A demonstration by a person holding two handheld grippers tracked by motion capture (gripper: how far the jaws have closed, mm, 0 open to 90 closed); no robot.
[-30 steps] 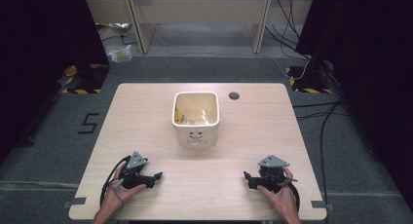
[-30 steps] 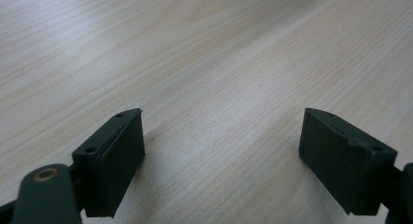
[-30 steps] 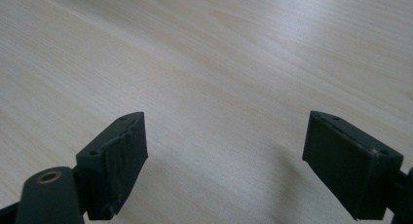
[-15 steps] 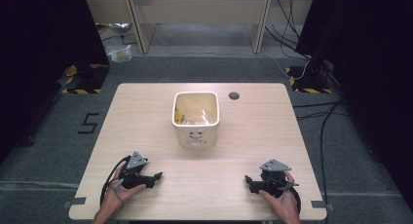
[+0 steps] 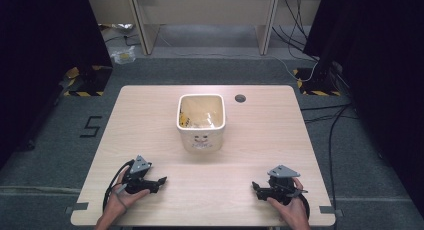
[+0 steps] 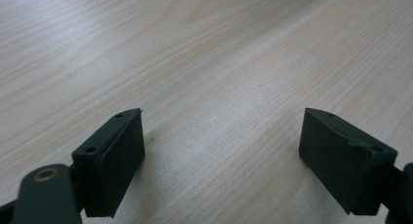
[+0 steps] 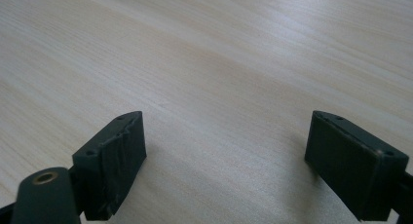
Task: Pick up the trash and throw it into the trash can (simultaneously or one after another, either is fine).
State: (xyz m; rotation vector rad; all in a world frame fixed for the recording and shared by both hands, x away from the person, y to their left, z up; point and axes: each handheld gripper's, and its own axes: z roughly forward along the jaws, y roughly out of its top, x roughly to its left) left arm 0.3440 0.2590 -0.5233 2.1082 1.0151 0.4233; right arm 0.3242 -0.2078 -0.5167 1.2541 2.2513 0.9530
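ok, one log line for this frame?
left tool: open, empty, low over table | right tool: open, empty, low over table | white bin: mid-table, upright, untouched, yellowish contents | phase: idle

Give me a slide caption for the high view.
Both open grippers, left and right, rest near a white bin.

The bench [image 5: 150, 115] is pale wood with fine straight grain. The square tub [image 5: 201, 123] is cream-white with a small dark face printed on its front; yellow bits show inside. Both claws, left claw [image 5: 161, 180] and right claw [image 5: 255, 186], are black with grey top plates.
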